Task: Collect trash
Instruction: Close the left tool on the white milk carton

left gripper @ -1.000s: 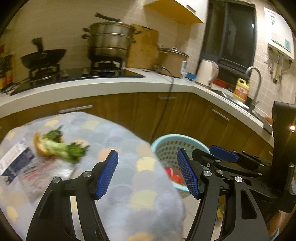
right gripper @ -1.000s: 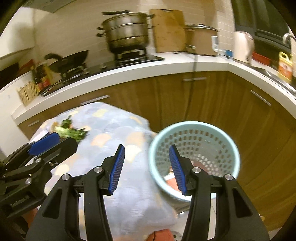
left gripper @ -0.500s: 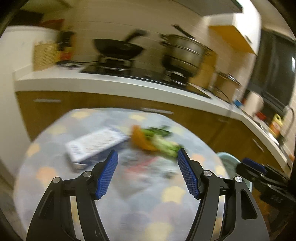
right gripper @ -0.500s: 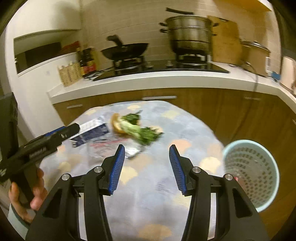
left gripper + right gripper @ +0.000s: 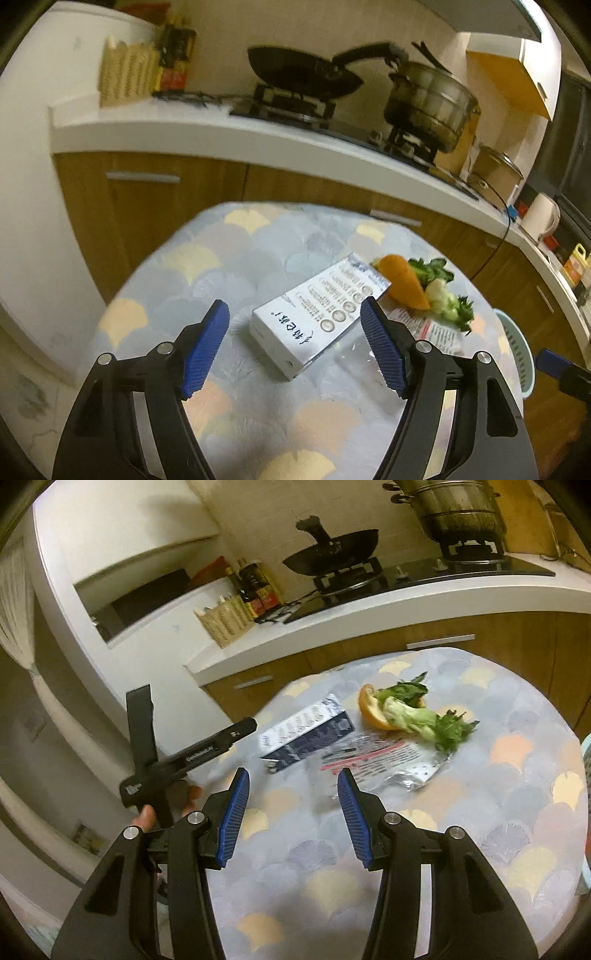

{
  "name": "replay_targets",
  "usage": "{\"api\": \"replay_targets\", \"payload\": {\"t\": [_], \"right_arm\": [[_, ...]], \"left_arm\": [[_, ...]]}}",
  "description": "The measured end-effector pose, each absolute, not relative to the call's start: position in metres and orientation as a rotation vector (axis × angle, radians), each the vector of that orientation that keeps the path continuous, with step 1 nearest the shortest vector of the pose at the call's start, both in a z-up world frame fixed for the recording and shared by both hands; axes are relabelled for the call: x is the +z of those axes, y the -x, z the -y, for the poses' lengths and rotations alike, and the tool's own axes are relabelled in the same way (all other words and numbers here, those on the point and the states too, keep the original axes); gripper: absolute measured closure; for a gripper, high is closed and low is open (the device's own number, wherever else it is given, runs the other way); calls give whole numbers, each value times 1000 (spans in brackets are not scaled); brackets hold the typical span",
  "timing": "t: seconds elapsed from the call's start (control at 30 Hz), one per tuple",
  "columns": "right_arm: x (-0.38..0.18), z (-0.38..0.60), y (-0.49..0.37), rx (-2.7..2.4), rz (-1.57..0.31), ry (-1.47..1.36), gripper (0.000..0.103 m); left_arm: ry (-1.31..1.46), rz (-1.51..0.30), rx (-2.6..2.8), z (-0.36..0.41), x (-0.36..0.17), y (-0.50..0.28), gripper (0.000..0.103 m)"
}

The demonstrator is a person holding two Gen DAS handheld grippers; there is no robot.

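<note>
A white and dark blue carton (image 5: 317,314) lies on the round patterned table (image 5: 207,258). Beside it are an orange peel (image 5: 404,282), leafy vegetable scraps (image 5: 445,295) and a crumpled plastic wrapper (image 5: 424,328). My left gripper (image 5: 293,347) is open and empty, just in front of the carton. My right gripper (image 5: 291,812) is open and empty above the table, short of the carton (image 5: 306,734), the wrapper (image 5: 384,764), the peel (image 5: 373,710) and the greens (image 5: 424,716). The left gripper's body (image 5: 184,757) shows at the table's left edge.
A light blue mesh basket (image 5: 517,354) stands at the table's right side. Behind the table runs a white counter (image 5: 258,133) with wooden cabinets, a wok (image 5: 303,74) and a steel pot (image 5: 428,103) on the stove. A white wall corner (image 5: 110,664) stands left.
Both grippers have swung left, away from the basket and toward the trash on the table. The left one is now close in front of the carton. Both stay open.
</note>
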State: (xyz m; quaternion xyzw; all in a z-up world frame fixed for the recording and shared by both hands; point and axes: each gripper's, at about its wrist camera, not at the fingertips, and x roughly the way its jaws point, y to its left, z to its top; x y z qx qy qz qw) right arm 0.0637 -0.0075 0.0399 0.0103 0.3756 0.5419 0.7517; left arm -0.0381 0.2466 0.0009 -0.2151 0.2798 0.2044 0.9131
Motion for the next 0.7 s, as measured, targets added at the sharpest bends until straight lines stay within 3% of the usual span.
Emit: {"api": "replay_targets", "payload": {"t": [0.2, 0.7], "right_arm": [[12, 4, -75, 1028, -769, 115, 56], [-35, 11, -107, 961, -869, 90, 56]], "left_arm": [[394, -635, 377, -253, -17, 16, 31], [332, -725, 238, -218, -22, 7, 30]]}}
